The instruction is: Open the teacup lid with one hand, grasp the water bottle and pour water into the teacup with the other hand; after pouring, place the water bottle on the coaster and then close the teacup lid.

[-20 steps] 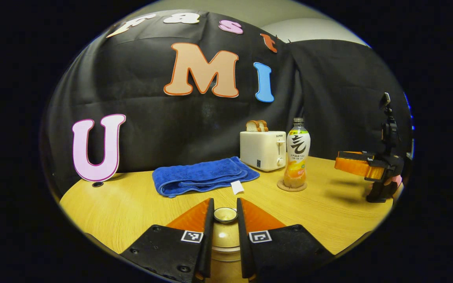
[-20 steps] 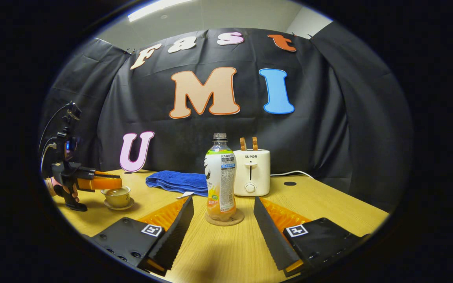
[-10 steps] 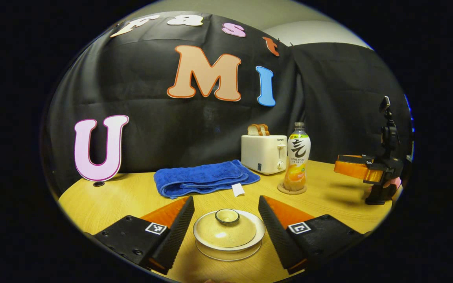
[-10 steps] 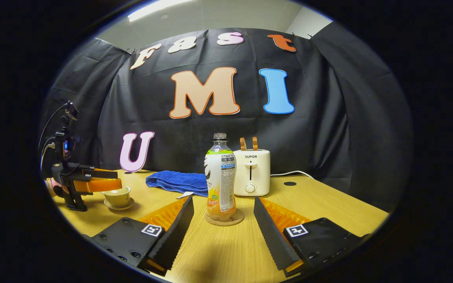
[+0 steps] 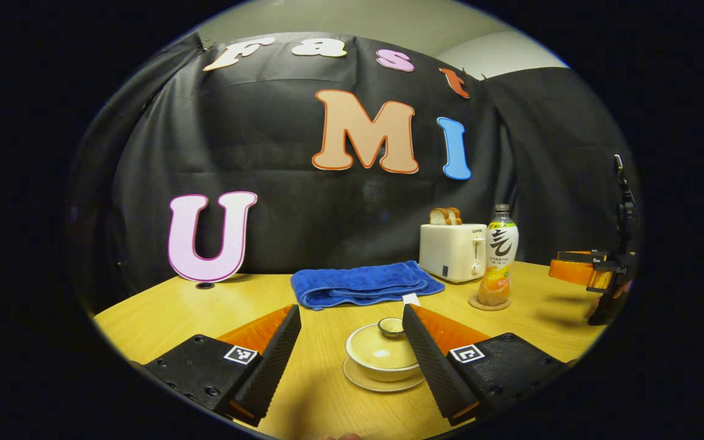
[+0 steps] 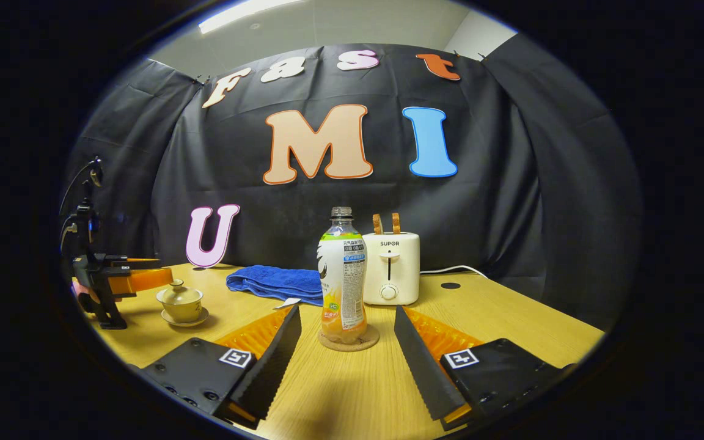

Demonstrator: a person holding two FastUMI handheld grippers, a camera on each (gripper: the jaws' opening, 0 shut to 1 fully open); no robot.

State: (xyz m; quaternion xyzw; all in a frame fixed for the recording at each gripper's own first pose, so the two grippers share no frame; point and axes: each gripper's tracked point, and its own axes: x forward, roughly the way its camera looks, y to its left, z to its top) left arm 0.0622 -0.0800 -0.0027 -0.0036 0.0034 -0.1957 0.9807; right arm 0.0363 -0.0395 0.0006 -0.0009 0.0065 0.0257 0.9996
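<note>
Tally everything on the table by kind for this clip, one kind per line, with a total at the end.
Lidded teacup on its saucer: 1
Water bottle: 1
Coaster: 1
Blue towel: 1
Toaster: 1
Bread slices in the toaster: 2
Total: 7

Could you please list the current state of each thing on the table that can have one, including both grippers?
teacup lid: closed, on the teacup.
teacup: upright on its saucer.
water bottle: upright on the coaster, uncapped.
toaster: bread slices sticking up from its slots.
blue towel: folded, lying flat.
left gripper: open, holding nothing.
right gripper: open, holding nothing.
</note>
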